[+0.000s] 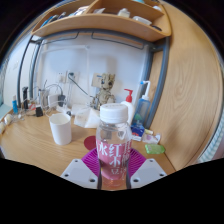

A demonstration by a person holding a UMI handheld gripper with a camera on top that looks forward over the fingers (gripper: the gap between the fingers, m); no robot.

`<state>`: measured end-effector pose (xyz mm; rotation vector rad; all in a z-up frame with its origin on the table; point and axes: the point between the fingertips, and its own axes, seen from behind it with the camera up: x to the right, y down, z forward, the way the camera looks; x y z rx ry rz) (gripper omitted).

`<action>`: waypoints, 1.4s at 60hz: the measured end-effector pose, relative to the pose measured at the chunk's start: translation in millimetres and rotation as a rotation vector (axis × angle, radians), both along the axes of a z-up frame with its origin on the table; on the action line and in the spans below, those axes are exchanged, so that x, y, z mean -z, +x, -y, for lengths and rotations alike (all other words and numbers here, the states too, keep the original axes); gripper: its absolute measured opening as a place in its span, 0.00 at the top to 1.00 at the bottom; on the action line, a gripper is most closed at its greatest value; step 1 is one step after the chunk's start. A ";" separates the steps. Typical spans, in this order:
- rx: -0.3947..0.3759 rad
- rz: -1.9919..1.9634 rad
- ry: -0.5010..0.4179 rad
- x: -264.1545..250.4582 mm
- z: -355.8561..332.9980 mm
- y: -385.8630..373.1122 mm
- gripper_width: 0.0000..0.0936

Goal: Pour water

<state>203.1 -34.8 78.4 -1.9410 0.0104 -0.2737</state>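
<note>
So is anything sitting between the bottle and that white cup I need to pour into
Nothing visible does. The bottle stands between the fingers of the gripper, and the white cup stands beyond and to the left on the wooden table, with only bare tabletop between them.

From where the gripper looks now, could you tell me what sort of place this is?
Probably a home kitchen or utility corner: a wooden counter, a wall shelf of items above it, and a pump dispenser by the wall. The gripper holds a bottle.
</note>
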 end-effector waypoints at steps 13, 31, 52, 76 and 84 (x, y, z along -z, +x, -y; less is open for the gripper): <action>-0.126 0.372 -0.141 -25.3 -41.8 1.0 0.65; -0.401 1.090 -0.307 -37.7 -108.0 -24.2 0.65; -0.500 1.677 -0.382 -56.8 -147.7 -43.9 0.65; -0.492 1.485 -0.313 -60.4 -143.3 -51.6 0.65; -0.388 1.051 -0.237 -73.8 -129.3 -50.5 0.65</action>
